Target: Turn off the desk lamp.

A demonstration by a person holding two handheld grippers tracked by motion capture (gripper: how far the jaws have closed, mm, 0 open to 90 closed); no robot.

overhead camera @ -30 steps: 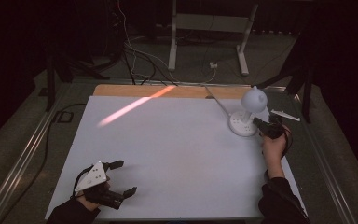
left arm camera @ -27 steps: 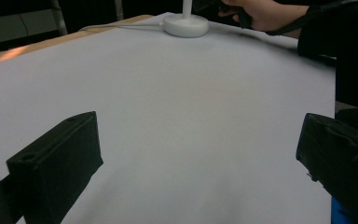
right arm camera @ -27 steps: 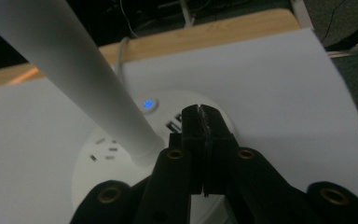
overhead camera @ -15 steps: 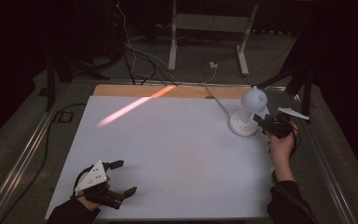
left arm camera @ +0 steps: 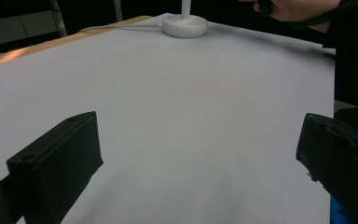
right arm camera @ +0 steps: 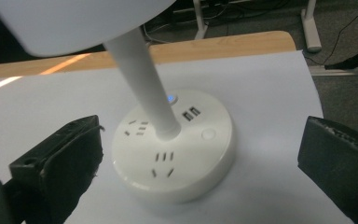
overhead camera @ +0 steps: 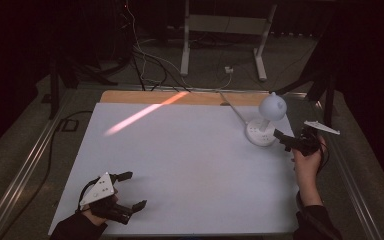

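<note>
White lamp [right arm camera: 168, 154] sits untouched now; my right gripper [overhead camera: 292, 142] has just spread wide and backed off, press done.

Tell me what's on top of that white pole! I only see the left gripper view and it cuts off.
Observer: A round white lamp head sits on the pole, above the round base.
Operator: Is the other gripper holding it?
Observer: No. The right gripper is open beside the base. Its jaws have just been opening, and nothing is pinched between them.
Operator: Is anything on the base?
Observer: Yes, a small blue light glows next to two USB ports.
</note>
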